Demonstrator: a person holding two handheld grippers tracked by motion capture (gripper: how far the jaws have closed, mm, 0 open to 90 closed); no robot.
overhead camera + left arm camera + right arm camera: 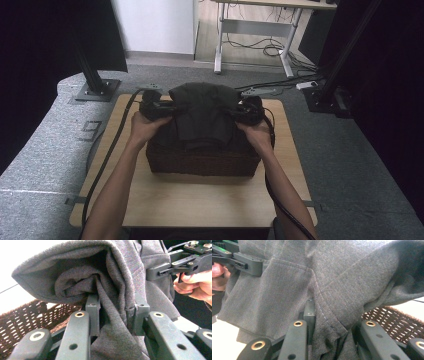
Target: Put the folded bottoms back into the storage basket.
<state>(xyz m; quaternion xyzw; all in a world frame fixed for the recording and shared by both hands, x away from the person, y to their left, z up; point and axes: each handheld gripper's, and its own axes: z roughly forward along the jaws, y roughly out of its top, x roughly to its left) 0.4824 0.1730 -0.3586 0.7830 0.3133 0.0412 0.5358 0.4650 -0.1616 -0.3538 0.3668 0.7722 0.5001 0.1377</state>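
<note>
We hold the dark garment (202, 112) above the wicker basket (202, 162) at table centre, left gripper (156, 109) pinching cloth at nine o'clock, right gripper (248, 111) at three. Lowering or lifting remains, we judge.

One dark grey garment (204, 111), one brown wicker basket (202, 162), two tongs, left (156, 109) and right (248, 111), one wooden surface (200, 197)
</note>
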